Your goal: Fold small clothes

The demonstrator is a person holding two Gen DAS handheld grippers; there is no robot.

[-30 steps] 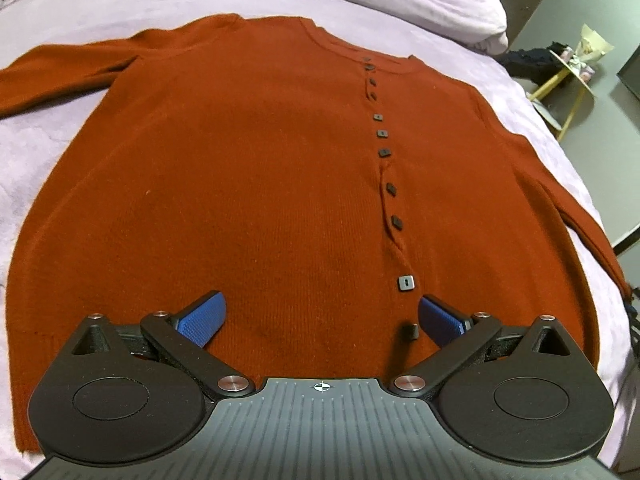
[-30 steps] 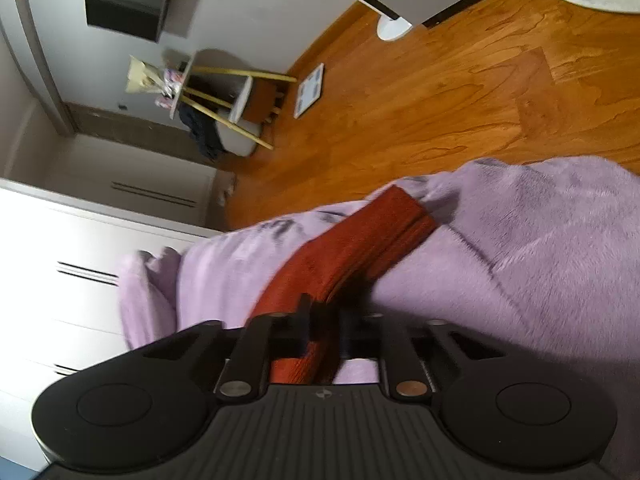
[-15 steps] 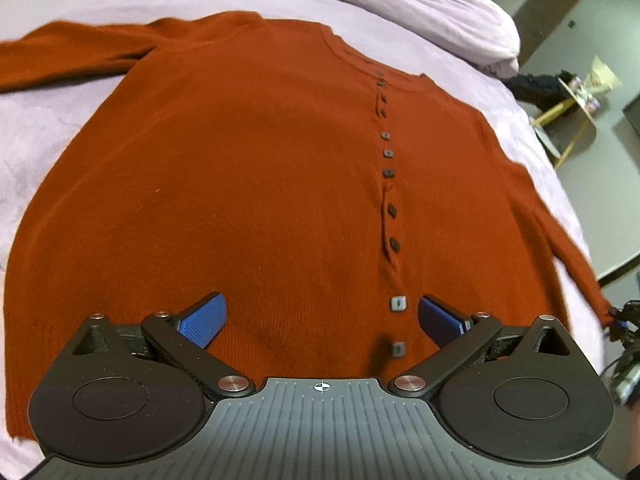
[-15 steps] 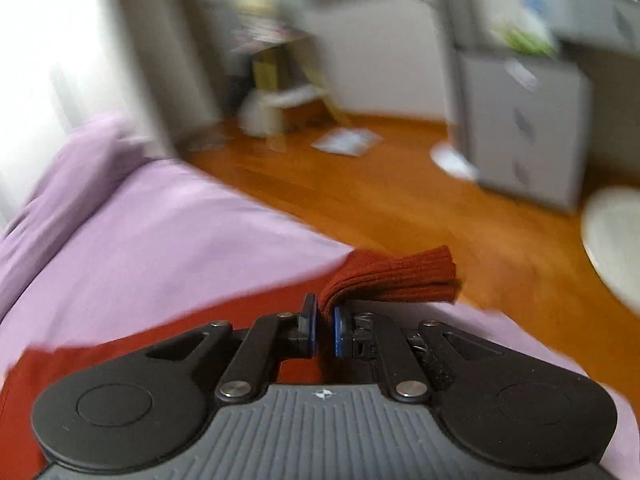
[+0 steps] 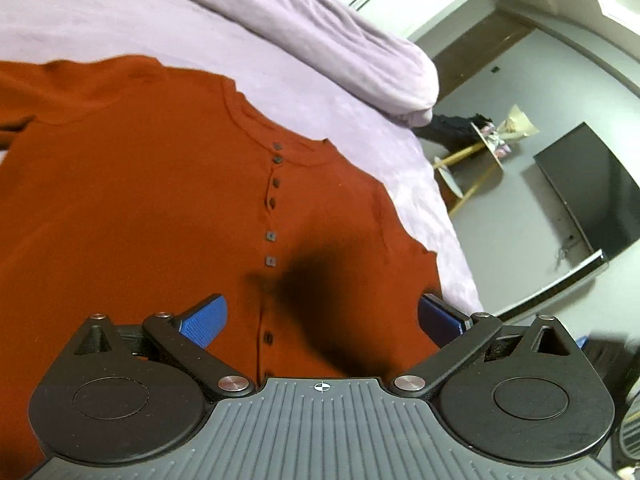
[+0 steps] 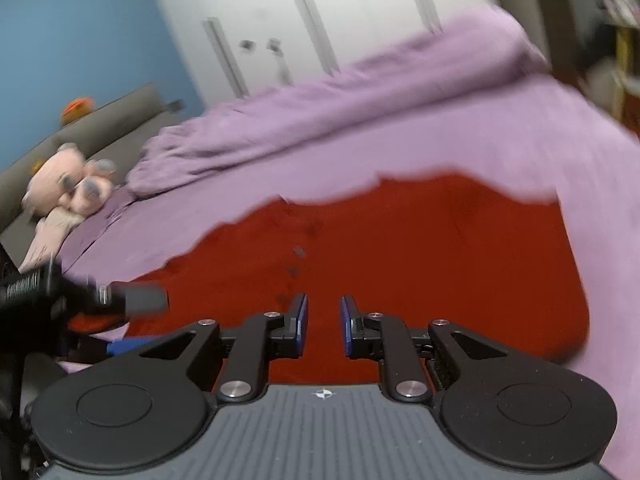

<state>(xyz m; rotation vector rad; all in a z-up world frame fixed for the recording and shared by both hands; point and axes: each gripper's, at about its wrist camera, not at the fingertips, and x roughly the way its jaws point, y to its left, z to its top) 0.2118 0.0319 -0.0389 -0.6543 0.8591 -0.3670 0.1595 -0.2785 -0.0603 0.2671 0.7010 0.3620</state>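
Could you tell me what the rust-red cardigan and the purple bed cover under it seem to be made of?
The cardigan looks like a fine knit, probably wool or a blend: matte, soft drape, ribbed neckline, small dark buttons, likely plastic. The bed cover looks like plush fleece or velvet: a faint sheen and soft creases. Fibre content cannot be confirmed.

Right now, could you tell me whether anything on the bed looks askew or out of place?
Nothing is damaged or spilled. The rust-red buttoned cardigan lies mostly flat on the lilac bedspread, its right side already folded in over the front. Only the bunched lilac duvet and a pink plush toy by the headboard look untidy.
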